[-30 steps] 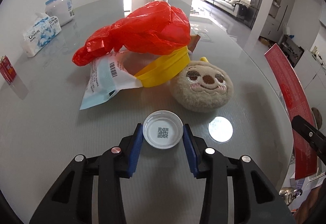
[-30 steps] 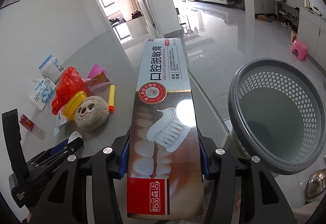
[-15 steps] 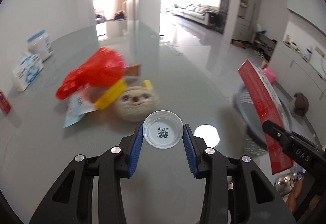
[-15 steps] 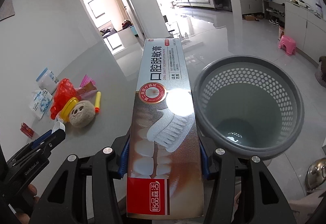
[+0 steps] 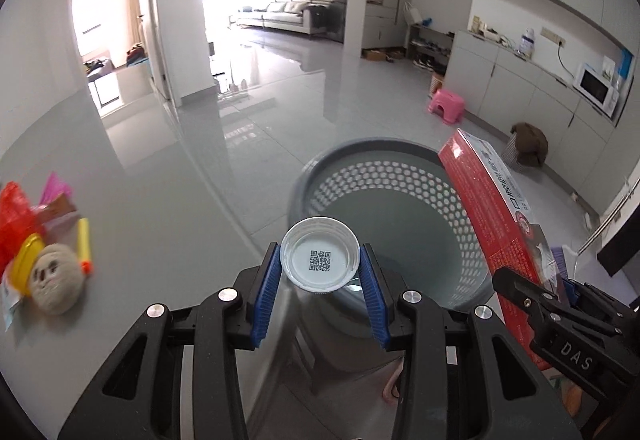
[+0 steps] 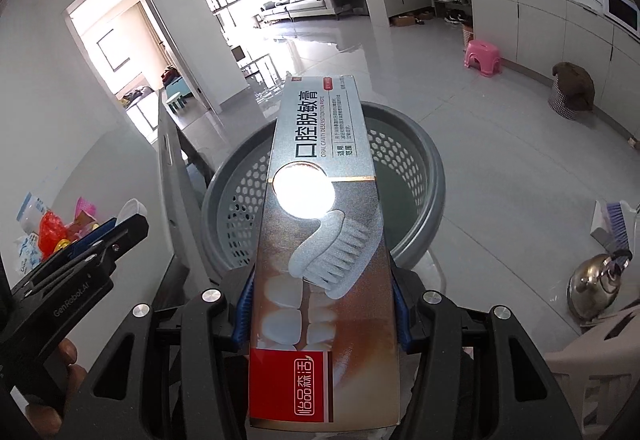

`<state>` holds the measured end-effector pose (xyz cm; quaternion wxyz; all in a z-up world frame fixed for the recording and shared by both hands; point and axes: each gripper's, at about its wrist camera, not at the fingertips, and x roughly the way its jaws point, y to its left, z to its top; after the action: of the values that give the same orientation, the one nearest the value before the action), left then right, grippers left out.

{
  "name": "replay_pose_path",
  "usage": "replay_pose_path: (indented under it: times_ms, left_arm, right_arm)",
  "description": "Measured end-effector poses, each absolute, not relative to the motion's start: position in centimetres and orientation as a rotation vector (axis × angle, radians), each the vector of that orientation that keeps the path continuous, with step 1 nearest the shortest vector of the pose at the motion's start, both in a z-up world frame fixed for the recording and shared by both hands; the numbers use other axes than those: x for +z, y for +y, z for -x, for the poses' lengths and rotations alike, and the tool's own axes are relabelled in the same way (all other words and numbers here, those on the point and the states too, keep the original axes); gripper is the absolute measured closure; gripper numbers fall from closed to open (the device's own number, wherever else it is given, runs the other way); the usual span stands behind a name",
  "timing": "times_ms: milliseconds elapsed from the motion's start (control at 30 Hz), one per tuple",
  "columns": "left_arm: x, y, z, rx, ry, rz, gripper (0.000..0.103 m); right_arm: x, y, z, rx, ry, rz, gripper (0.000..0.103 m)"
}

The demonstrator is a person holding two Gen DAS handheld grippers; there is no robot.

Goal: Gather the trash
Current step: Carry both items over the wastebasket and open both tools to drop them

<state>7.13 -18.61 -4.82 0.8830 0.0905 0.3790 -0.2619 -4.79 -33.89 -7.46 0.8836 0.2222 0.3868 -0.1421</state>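
Observation:
My left gripper (image 5: 320, 272) is shut on a white plastic lid (image 5: 320, 260) with a QR code inside, held above the near rim of a grey perforated trash basket (image 5: 400, 176) beside the table. My right gripper (image 6: 322, 304) is shut on a long toothpaste box (image 6: 320, 224), which points out over the same basket (image 6: 424, 176). The box (image 5: 496, 208) and right gripper (image 5: 560, 316) show at the right of the left wrist view. The left gripper (image 6: 108, 236) with the lid (image 6: 134, 208) shows at the left of the right wrist view.
On the grey table (image 5: 140, 208) at far left lie a red plastic bag (image 5: 14, 216), a yellow lid (image 5: 24, 268), a plush toy (image 5: 54, 280) and a yellow foam dart (image 5: 85, 244). A steel kettle (image 6: 596, 284) and pink stool (image 6: 484, 58) stand on the floor.
Both grippers have swung right, away from the pile on the table, and now hold the lid and the toothpaste box over the basket. The pile has slid to the far left of view.

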Motion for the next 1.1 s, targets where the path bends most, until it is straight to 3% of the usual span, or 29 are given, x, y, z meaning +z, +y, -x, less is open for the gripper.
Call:
replay_pose_path:
  times_ms: [267, 767, 800, 900, 1100]
  left_arm:
    - [-6.8, -22.8, -9.8, -0.559, 0.835, -0.236, 0.064]
    - [-8.1, -24.1, -10.8, -0.556, 0.888, -0.250, 0.063]
    - [-8.1, -24.2, -11.0, -0.557, 0.892, -0.248, 0.062]
    - [-7.9, -24.3, -11.4, -0.539, 0.885, -0.244, 0.036]
    - [-8.0, -23.8, -11.4, -0.519, 0.881, -0.232, 0.035]
  right_arm:
    - [-8.6, -36.3, 2.5, -0.273, 0.849, -0.492, 0.052]
    - [-10.1, -36.8, 0.8, -0.272, 0.902, -0.512, 0.052]
    - [-9.9, -36.9, 0.8, -0.277, 0.893, -0.518, 0.052]
    - [-9.9, -37.1, 1.2, -0.279, 0.882, -0.516, 0.045]
    - [-9.4, -37.4, 1.8, -0.290, 0.849, -0.517, 0.042]
